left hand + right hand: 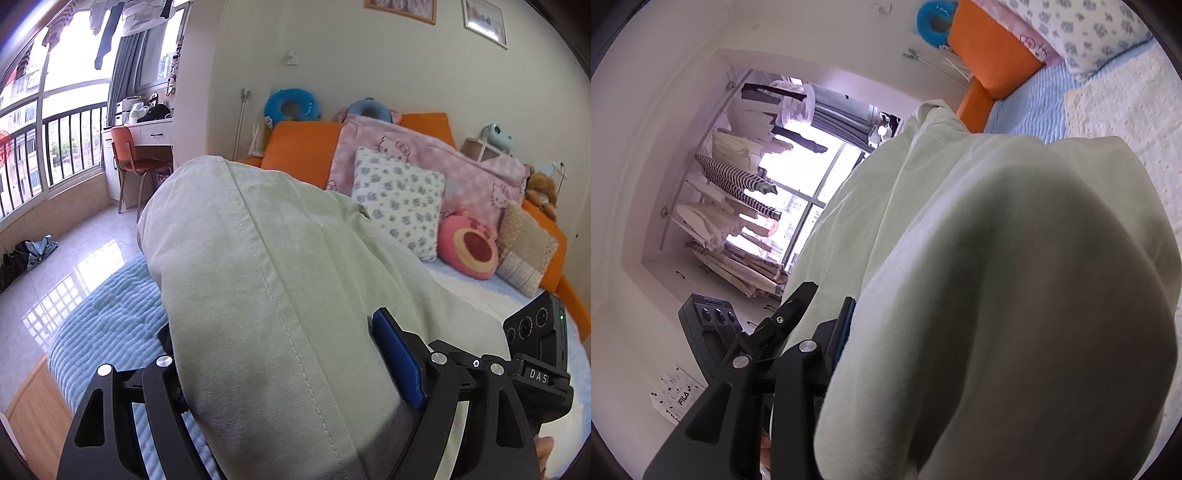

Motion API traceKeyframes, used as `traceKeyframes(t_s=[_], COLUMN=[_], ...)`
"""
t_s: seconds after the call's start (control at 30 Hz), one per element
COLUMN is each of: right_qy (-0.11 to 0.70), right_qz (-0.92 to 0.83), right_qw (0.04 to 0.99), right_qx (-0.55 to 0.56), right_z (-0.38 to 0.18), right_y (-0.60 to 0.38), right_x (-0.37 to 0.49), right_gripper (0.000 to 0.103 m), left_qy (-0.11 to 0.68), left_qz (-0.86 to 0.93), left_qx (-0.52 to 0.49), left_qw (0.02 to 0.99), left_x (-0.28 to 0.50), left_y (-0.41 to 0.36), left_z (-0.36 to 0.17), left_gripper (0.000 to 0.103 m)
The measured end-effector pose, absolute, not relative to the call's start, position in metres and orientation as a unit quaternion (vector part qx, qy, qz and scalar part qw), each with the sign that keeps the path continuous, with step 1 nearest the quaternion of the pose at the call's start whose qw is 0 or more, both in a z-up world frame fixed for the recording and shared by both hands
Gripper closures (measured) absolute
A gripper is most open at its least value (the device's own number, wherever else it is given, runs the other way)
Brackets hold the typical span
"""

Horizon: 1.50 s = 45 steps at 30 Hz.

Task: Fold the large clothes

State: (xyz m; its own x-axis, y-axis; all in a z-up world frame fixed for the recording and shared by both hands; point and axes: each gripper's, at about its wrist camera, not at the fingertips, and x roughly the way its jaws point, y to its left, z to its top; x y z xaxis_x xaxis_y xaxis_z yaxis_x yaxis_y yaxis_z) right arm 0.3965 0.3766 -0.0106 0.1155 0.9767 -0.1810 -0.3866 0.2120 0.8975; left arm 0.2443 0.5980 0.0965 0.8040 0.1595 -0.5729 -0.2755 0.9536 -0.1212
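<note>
We are lifting a pale green garment (266, 280) above the blue-quilted bed (103, 317), near its pillow end. Our left gripper (295, 369) and right gripper (886, 350) are both clamping bunched cloth. Keeping both edges level and taut should give a clean fold.

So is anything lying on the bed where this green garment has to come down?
Nothing visible on the near blue bedspread. The pale green garment hangs between the left gripper's fingers and hides the bed beneath it. The pillows sit back by the orange headboard.
</note>
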Motion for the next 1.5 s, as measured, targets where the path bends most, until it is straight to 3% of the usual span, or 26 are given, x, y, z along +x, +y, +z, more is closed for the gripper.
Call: traceKeyframes(t_s=[0.33,0.57,0.7,0.93,1.5], right_qy=[0.484,0.485,0.502,0.526,0.532], right_qz=[0.483,0.483,0.471,0.464,0.456], right_qw=[0.63,0.641,0.637,0.633,0.65], right_qx=[0.369,0.349,0.348,0.328,0.295], right_z=[-0.128,-0.125,-0.128,-0.117,-0.092], right_y=[0.4,0.408,0.406,0.404,0.364], right_x=[0.401,0.401,0.402,0.402,0.396], right_gripper=[0.07,0.064,0.05,0.035,0.03], left_qy=[0.301,0.294,0.298,0.306,0.297], left_qz=[0.1,0.089,0.084,0.074,0.088], left_qx=[-0.152,-0.157,-0.158,-0.176,-0.19], left_qw=[0.936,0.939,0.938,0.933,0.931], left_x=[0.255,0.254,0.254,0.251,0.218], left_y=[0.644,0.646,0.645,0.651,0.664], left_z=[-0.041,-0.046,-0.046,-0.044,-0.03], left_gripper=[0.018,0.016,0.014,0.012,0.009])
